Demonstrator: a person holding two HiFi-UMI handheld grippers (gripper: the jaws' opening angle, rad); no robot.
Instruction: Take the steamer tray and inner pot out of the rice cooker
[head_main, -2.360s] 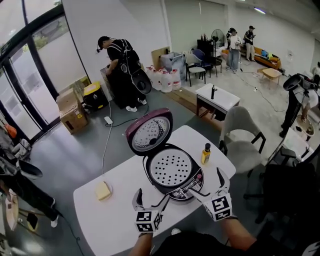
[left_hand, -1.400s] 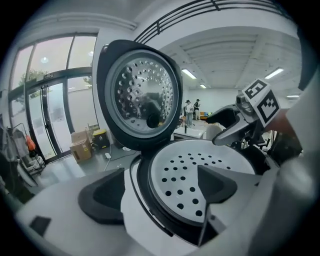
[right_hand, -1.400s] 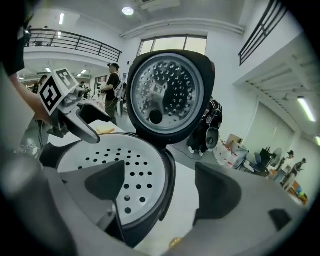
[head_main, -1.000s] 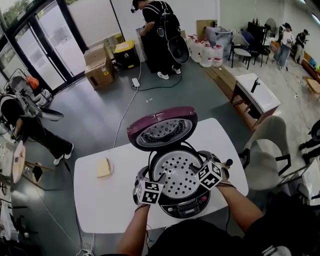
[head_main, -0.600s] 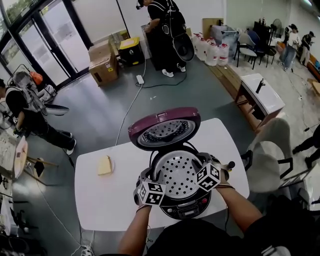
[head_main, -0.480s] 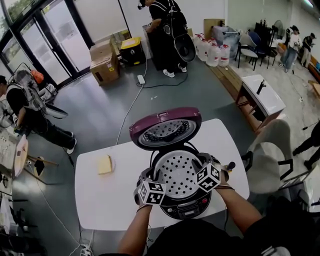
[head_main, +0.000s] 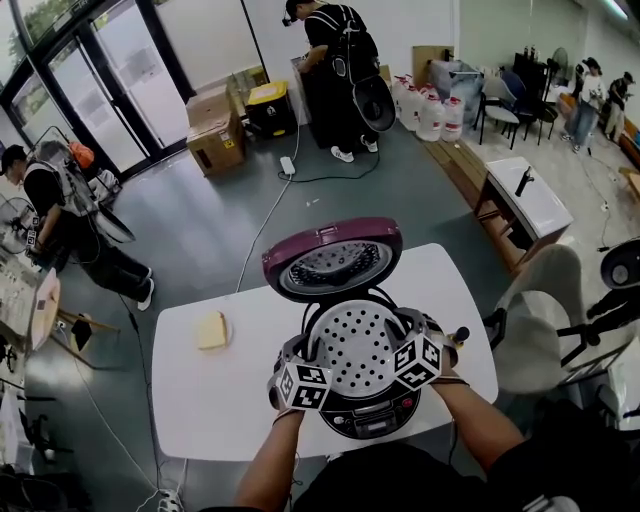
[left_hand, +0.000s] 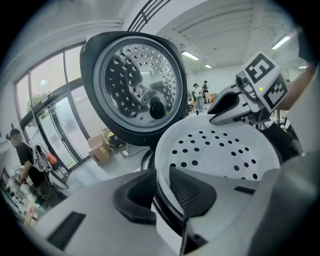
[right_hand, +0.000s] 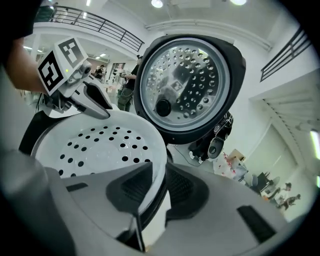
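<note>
Both tongs (left_hand: 161, 176) (right_hand: 159, 181) closing, steamer tray (head_main: 355, 345) rim between

Open lab or studio hall, not a home. Bare grey floor (head_main: 200, 240), tall glass doors (head_main: 110, 90), cardboard boxes (head_main: 215, 140), row of water jugs (head_main: 430, 115), power strip (head_main: 287, 165) and cable (head_main: 265, 225) loose on the floor, white desk (head_main: 200, 400), other people (head_main: 60, 215) at their own setups.

A yellow block (head_main: 210, 329) lies on the white table (head_main: 200, 400), a grey chair (head_main: 535, 310) beside it.
</note>
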